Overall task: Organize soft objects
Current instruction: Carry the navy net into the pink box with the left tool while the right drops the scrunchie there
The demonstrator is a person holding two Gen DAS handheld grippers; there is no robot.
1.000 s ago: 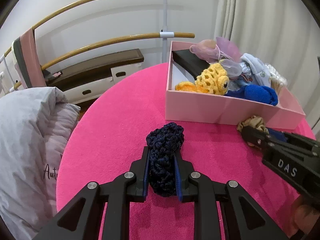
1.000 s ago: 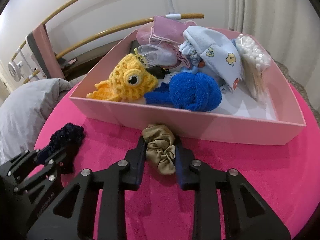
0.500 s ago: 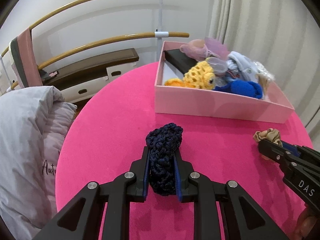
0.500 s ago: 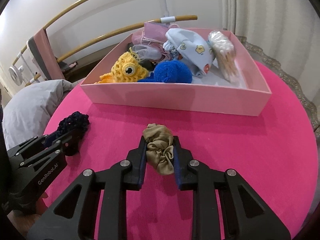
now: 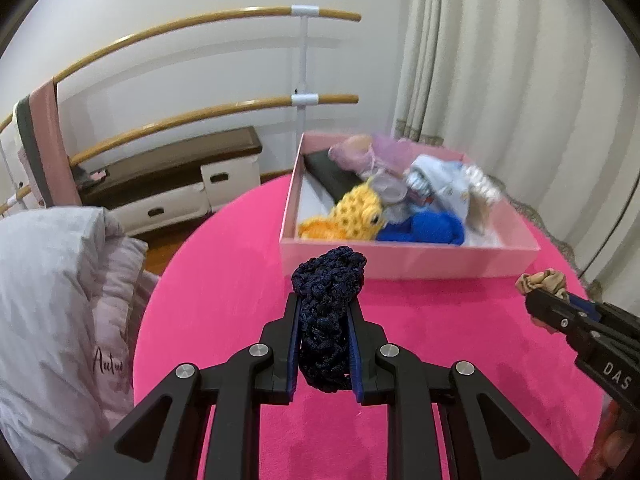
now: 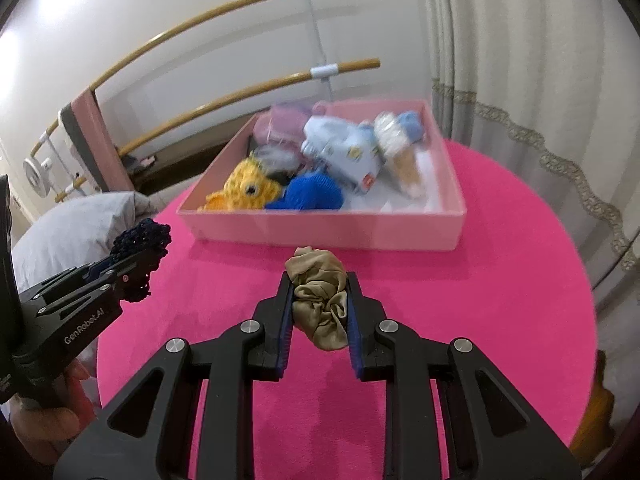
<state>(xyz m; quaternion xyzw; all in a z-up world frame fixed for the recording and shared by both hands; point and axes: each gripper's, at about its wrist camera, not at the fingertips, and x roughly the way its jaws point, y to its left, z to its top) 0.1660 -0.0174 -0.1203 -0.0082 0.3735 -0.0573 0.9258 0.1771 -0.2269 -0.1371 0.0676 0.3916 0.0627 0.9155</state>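
Observation:
My left gripper (image 5: 323, 312) is shut on a dark navy crocheted scrunchie (image 5: 326, 300), held above the round pink table (image 5: 224, 280). In the right wrist view my right gripper (image 6: 319, 300) is shut on a beige satin scrunchie (image 6: 320, 300), also lifted off the table. Each gripper shows in the other's view: the right gripper (image 5: 552, 300) at the right edge, the left gripper (image 6: 132, 256) at the left. Behind both stands a pink box (image 6: 320, 232) holding a yellow crocheted toy (image 6: 248, 188), a blue knitted item (image 6: 312, 192) and pale cloth items.
A grey duvet (image 5: 52, 300) lies left of the table. Wooden rails (image 5: 200, 112) and a low bench (image 5: 172, 168) stand against the white wall behind. Curtains (image 5: 500, 80) hang at the right. The table's round edge (image 6: 576, 280) curves close on the right.
Both grippers have risen and drawn back from the pink box, each carrying its scrunchie off the table. The box looks smaller and farther away.

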